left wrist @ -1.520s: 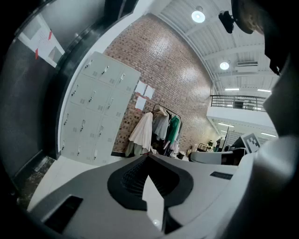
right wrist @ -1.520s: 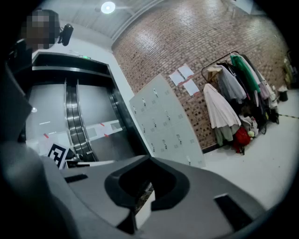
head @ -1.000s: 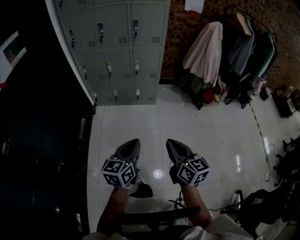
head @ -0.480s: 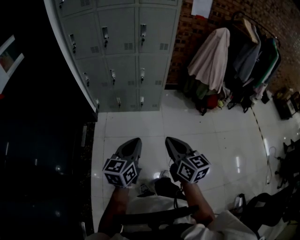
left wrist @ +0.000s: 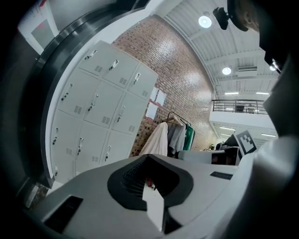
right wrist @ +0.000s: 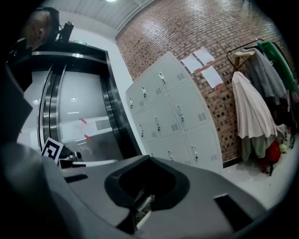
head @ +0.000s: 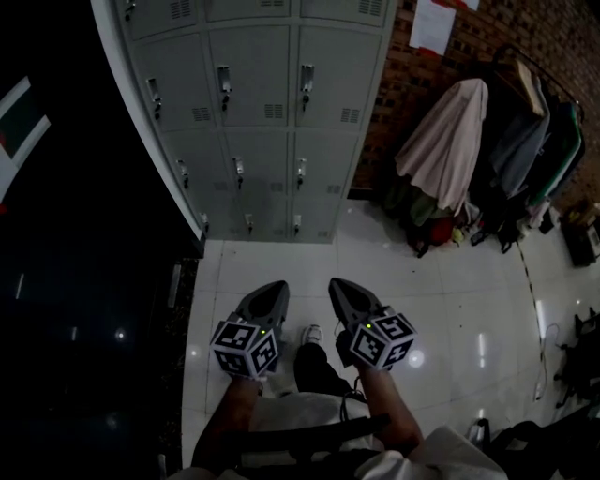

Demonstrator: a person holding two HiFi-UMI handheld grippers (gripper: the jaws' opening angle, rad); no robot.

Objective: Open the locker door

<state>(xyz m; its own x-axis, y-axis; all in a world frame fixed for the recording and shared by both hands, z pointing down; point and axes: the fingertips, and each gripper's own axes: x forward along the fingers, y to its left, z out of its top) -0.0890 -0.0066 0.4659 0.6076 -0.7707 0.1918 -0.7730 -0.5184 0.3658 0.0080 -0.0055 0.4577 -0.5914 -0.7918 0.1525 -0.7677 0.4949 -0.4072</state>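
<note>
The grey locker bank (head: 262, 112) stands ahead against a brick wall, every small door shut, each with a latch handle such as this one (head: 306, 80). My left gripper (head: 273, 287) and right gripper (head: 338, 284) are held side by side over the white tiled floor, pointing at the lockers and well short of them. Both have their jaws together and hold nothing. The left gripper view shows the lockers (left wrist: 98, 107) at the left, beyond the left gripper (left wrist: 150, 186). The right gripper view has the lockers (right wrist: 173, 112) in the centre, past the right gripper (right wrist: 144, 198).
A clothes rack (head: 487, 141) with hanging coats stands right of the lockers, with bags at its foot. Paper sheets (head: 433, 23) are pinned to the brick wall. A dark curved wall (head: 84, 281) runs along the left. The person's legs and shoe (head: 314, 361) show below the grippers.
The lockers have grown larger and slid down the head view as the person walked toward them. Both grippers kept their side-by-side pose with jaws together.
</note>
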